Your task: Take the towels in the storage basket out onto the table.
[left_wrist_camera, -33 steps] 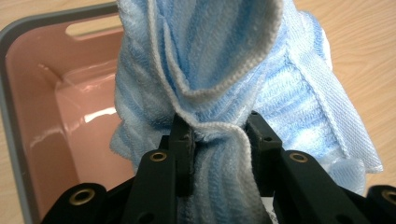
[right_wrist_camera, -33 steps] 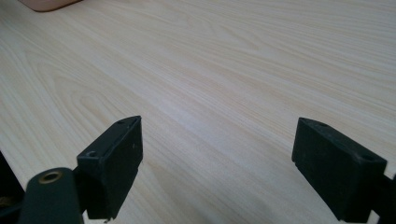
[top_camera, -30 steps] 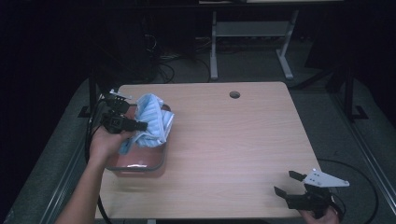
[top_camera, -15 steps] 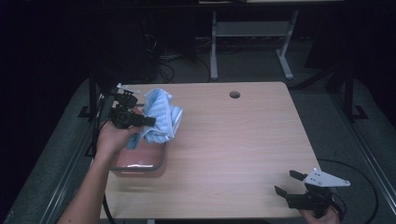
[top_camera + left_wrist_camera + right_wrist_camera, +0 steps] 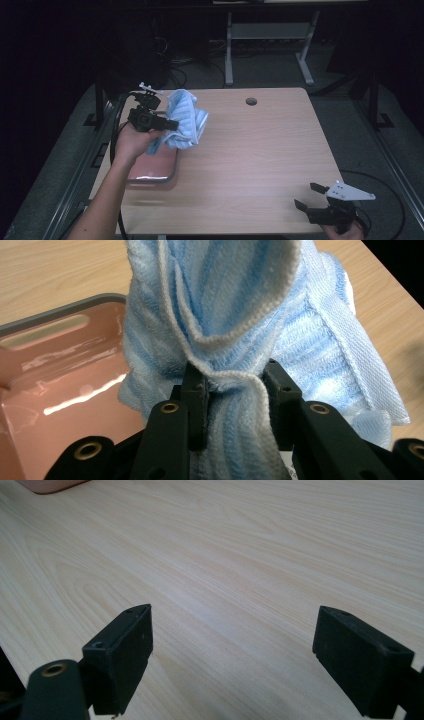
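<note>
One blue striped towel (image 5: 240, 340) is clamped in my left jaws (image 5: 235, 385), lifted clear above the pink tray (image 5: 155, 167); it is not yet set on the tabletop (image 5: 260, 160), and my right jaws (image 5: 232, 655) gape empty

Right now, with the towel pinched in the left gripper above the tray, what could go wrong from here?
1. The left gripper pinches only a bunched fold of the blue towel; most of the cloth hangs loose, so it may slip out as it is carried.
2. The towel's lower end hangs close to the pink tray; it could snag the rim and drag the tray.
3. The right gripper, open at the table's near corner, is far from the towel and cannot quickly help.
</note>
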`<state>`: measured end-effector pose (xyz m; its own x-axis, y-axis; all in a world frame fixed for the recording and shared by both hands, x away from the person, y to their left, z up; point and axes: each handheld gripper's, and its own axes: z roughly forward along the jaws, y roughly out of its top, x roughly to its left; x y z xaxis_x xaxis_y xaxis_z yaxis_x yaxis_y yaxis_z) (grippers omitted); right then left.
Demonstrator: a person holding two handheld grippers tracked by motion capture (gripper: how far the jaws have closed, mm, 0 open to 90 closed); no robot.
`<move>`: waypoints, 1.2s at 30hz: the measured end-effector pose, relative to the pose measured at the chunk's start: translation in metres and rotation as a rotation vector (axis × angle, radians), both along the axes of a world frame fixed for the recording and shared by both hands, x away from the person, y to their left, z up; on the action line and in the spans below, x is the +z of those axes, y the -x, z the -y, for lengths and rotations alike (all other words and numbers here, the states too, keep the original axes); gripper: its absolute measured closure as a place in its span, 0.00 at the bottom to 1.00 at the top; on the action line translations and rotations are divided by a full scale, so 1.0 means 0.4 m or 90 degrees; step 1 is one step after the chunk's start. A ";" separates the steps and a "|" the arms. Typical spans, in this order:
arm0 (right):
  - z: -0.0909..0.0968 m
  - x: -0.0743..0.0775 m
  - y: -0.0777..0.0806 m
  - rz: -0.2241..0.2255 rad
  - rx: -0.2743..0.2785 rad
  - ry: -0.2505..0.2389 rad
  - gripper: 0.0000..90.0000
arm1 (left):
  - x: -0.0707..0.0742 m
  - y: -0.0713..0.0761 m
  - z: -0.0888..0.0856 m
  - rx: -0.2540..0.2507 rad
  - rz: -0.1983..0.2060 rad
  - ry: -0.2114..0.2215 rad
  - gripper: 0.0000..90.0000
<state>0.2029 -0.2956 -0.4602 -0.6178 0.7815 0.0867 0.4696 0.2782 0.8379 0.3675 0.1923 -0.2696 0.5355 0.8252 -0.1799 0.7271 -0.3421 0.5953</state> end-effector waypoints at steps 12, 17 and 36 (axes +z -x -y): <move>-0.001 -0.001 0.000 -0.002 -0.001 0.000 0.17 | -0.017 -0.012 0.052 -0.026 -0.004 -0.003 0.76; -0.002 0.000 0.000 -0.001 0.003 0.002 0.17 | -0.021 -0.019 0.079 -0.035 -0.004 -0.004 0.76; 0.000 -0.001 0.003 0.001 0.000 -0.001 0.18 | -0.055 -0.042 0.190 -0.078 -0.017 -0.004 0.76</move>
<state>0.2018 -0.2954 -0.4608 -0.6185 0.7810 0.0868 0.4676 0.2770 0.8394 0.3841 0.1162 -0.2915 0.6272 0.7552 -0.1906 0.6956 -0.4331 0.5732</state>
